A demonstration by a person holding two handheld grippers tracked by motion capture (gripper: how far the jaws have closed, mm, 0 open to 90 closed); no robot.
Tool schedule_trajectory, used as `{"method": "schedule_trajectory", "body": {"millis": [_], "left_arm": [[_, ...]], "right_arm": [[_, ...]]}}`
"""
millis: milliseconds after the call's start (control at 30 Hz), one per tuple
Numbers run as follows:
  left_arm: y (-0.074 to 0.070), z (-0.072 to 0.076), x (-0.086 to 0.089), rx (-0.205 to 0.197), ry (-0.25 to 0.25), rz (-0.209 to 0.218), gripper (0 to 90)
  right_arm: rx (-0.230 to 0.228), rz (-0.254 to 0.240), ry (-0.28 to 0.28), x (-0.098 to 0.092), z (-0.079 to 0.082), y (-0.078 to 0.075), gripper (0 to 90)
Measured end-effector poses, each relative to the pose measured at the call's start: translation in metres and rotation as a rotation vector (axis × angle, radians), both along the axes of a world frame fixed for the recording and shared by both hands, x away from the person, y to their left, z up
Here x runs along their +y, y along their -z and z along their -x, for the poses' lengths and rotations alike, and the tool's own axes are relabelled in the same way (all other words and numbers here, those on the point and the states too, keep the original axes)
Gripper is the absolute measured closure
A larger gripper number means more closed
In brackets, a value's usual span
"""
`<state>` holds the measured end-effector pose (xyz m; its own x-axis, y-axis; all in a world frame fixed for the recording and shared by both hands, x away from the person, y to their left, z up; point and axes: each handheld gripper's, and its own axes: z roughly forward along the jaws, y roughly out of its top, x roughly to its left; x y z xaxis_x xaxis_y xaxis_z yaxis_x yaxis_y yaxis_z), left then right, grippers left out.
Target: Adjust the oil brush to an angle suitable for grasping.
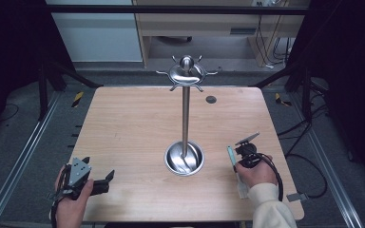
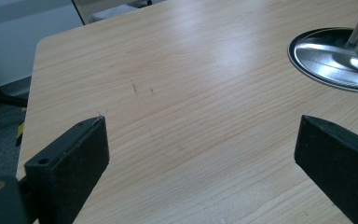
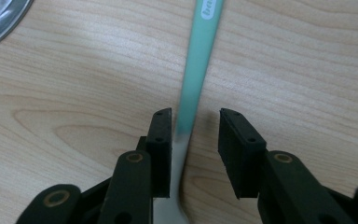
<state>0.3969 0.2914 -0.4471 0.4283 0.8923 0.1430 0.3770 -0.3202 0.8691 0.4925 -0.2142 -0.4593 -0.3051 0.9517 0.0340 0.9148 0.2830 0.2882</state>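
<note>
Right claw (image 3: pixel 195 140) is down at the surface (image 1: pixel 128 123), near right, with its jaws partly open and straddling a utensil (image 3: pixel 196 60). The mint-green handle runs away from me between the jaws; a metal neck begins just where the jaws sit. The left jaw appears to touch or nearly touch the metal; the right jaw stands clear of it. Not gripping yet.

Left claw (image 2: pixel 200 154) is wide open over bare wood at the near left, holding nothing.

A metal stand (image 1: pixel 185 114) with a round dished base and hooks at its top sits mid-surface, just left of the utensil.

Handling judgement: the utensil looks light, stiff and thin, lying flat. The polished metal neck will likely be slippery between the pads; the green handle looks like plastic and should offer better friction. I would take hold across the narrow width, at or just beyond the green-to-metal junction, closing squarely so it does not twist or skate away. Which kind of head it has I cannot tell.
</note>
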Motion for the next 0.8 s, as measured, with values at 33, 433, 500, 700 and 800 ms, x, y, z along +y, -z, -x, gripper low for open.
{"method": "schedule_trajectory", "body": {"millis": [33, 433, 500, 700, 800], "left_arm": [[0.0, 0.001, 0.0, -0.001, 0.006, -0.004, 2.5], [0.0, 0.002, -0.001, -0.002, 0.018, 0.002, 2.5], [0.0, 0.001, -0.002, 0.0, 0.019, 0.001, 2.6], [0.0, 0.002, -0.003, -0.003, 0.024, -0.003, 2.6], [0.0, 0.002, -0.003, -0.003, 0.024, -0.003, 2.6]], "right_arm": [[0.005, -0.003, 0.003, 0.0, 0.0, 0.0, 66.6], [0.03, 0.02, 0.021, 0.012, -0.004, 0.004, 72.7], [0.036, 0.018, 0.016, 0.012, -0.005, 0.005, 73.7], [0.04, 0.03, 0.026, 0.013, -0.005, 0.008, 76.1], [0.04, 0.037, 0.03, 0.013, -0.004, 0.008, 77.1]]}}
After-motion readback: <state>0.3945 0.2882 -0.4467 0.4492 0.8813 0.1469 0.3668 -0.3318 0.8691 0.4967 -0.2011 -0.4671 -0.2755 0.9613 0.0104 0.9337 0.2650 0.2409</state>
